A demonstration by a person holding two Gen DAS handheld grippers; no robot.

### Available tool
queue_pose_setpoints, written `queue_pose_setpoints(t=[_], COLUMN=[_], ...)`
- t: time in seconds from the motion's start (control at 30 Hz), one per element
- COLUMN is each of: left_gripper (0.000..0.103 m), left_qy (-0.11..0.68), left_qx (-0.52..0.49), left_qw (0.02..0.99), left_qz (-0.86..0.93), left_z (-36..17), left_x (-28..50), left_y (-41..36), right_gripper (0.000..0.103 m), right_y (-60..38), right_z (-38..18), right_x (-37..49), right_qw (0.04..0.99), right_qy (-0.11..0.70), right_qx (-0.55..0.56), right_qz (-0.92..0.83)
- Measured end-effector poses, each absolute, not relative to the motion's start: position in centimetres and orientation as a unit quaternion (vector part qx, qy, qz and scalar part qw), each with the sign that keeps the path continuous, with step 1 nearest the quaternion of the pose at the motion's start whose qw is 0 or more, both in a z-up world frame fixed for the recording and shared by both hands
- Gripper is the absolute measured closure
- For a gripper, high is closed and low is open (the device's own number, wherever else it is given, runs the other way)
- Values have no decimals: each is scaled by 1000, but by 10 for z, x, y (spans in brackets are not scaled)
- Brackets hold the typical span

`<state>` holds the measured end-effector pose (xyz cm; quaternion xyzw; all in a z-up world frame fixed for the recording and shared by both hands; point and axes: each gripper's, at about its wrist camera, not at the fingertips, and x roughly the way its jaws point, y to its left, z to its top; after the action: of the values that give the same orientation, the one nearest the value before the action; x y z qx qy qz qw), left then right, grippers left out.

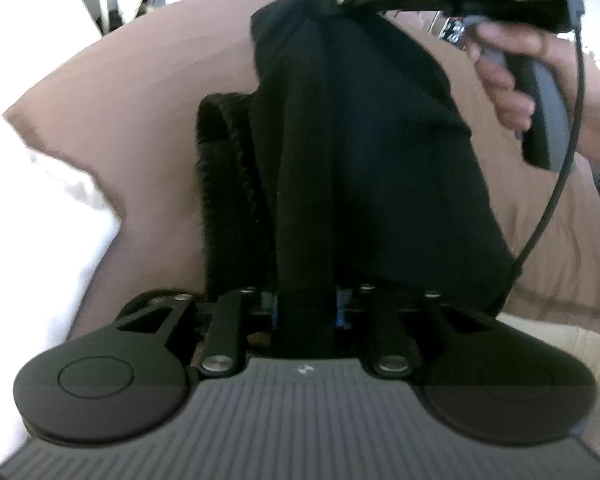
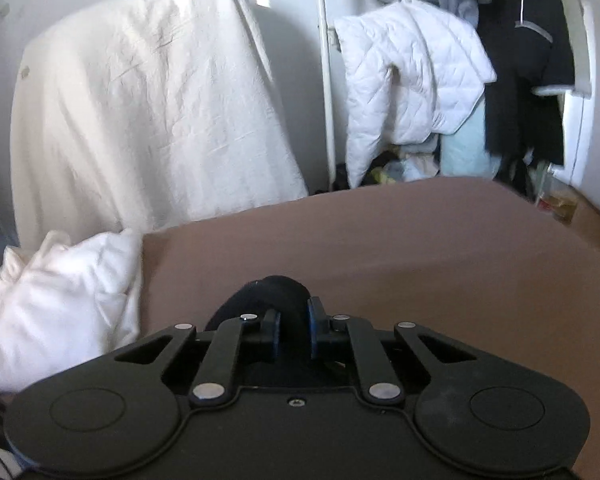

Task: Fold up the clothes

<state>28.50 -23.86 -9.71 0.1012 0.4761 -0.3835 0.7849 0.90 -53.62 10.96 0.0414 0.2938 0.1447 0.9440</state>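
Black cloth: a black garment (image 1: 364, 152) is held up between the two grippers over a brown bedspread (image 1: 132, 92); it is soft, matt and limp, and hangs in long vertical folds.
Left gripper: the left gripper (image 1: 306, 308) is seen nearest in its own view, with its jaws clamped on a bunched edge of the garment that fills the gap between them.
Furry piece: a dark, fuzzy-textured item (image 1: 224, 184) lies just behind and left of the hanging cloth; whether it is part of the same garment cannot be told.
Right gripper: the right gripper (image 2: 294, 330) is drawn in on a rounded fold of the black cloth, which is pinched between its blue pads (image 2: 311, 326); in the left view it is held by a hand (image 1: 504, 76) at the far upper right.
Step in hand: the garment is judged to be lifted and spread by two edges, ahead of a fold.
Next move: both grips must be kept firm while the cloth is pulled taut and laid flat on the bedspread.
White bedding: a crumpled white pillow (image 2: 56, 304) rests at the left edge of the bed.
Far wall: a creased white sheet (image 2: 148, 100) is draped upright, with a quilted white jacket (image 2: 412, 84) and dark clothes (image 2: 524, 64) hung further right.
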Motion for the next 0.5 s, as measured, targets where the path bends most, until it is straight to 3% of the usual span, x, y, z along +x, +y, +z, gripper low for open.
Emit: queue_pose_setpoints(t=[0.03, 0.2, 0.27, 0.37, 0.4, 0.5], left_gripper=[71, 59, 53, 49, 49, 49], left_qy=[482, 514, 524, 528, 510, 442], left_qx=[101, 73, 66, 38, 21, -16], left_qw=[781, 770, 766, 769, 782, 825], left_qz=[-384, -371, -366, -358, -358, -351], left_z=[-95, -99, -100, -90, -80, -51], left_x=[285, 293, 300, 311, 314, 318], left_y=[-234, -217, -207, -188, -176, -150], right_gripper=[82, 40, 39, 23, 18, 18], right_y=[-541, -572, -591, -611, -617, -636], right_z=[110, 107, 96, 80, 74, 60], right_x=[8, -20, -40, -74, -84, -108], right_qw=[943, 933, 916, 912, 914, 914], right_qy=[294, 273, 269, 265, 266, 283], right_qx=[61, 185, 256, 289, 291, 286], right_qz=[144, 143, 153, 121, 101, 48])
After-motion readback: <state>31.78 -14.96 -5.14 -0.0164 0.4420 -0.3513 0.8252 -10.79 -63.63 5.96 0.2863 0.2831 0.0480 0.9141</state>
